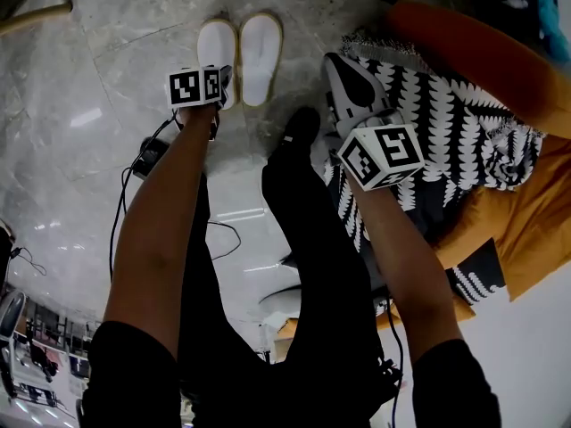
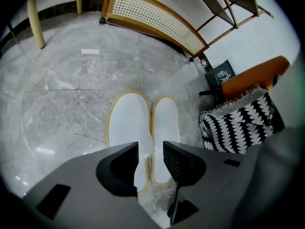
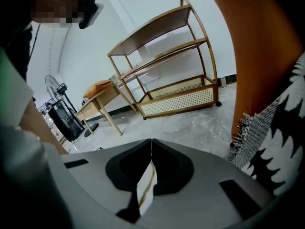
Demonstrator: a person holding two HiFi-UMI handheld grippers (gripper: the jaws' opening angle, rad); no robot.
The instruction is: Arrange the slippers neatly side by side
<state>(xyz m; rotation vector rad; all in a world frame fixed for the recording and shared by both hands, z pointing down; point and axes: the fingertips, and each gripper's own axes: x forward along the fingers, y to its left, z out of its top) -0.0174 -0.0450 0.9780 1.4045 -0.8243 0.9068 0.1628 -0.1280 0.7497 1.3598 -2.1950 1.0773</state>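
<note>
My left claw gapes over the heels of the white slippers, which lie side by side mid-frame; my right claw is closed.

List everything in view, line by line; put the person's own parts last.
slippers: two, white with yellow edging, side by side on floor
floor: one, grey marble
shelf rack: one, wood and cane, by white wall
table: one, wooden, left of rack
throw: one, black-and-white, draped on orange seat
legs: two, black trousers, centre
left gripper: one, grey, open above slippers' near ends
right gripper: one, grey, shut, near throw
</note>
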